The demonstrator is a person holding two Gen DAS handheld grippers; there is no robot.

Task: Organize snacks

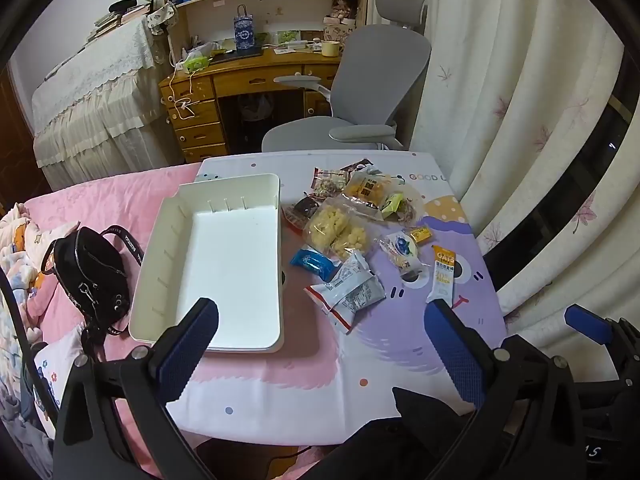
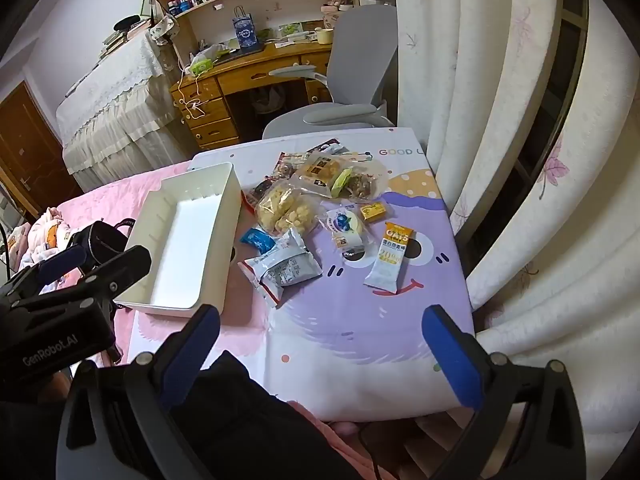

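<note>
An empty white bin (image 1: 224, 264) lies on the cartoon-print table (image 1: 360, 360), also in the right wrist view (image 2: 180, 248). Right of it lies a pile of snack packets: a clear bag of yellow puffs (image 1: 338, 232) (image 2: 282, 208), a blue packet (image 1: 314, 262) (image 2: 258, 240), a grey-white pouch (image 1: 350, 288) (image 2: 286, 268), a round blueberry snack (image 1: 402, 250) (image 2: 346, 226), an oats bar (image 1: 444, 276) (image 2: 390, 260) and a small yellow box (image 1: 422, 234) (image 2: 374, 212). My left gripper (image 1: 320, 336) is open and empty, above the table's near edge. My right gripper (image 2: 320, 336) is open and empty, lower right of the snacks.
A black handbag (image 1: 90, 276) lies left of the bin on the pink bed cover. A grey office chair (image 1: 360, 100) and a wooden desk (image 1: 240, 80) stand beyond the table. Curtains (image 2: 500, 120) hang along the right edge. The left gripper's body (image 2: 60, 312) shows at left.
</note>
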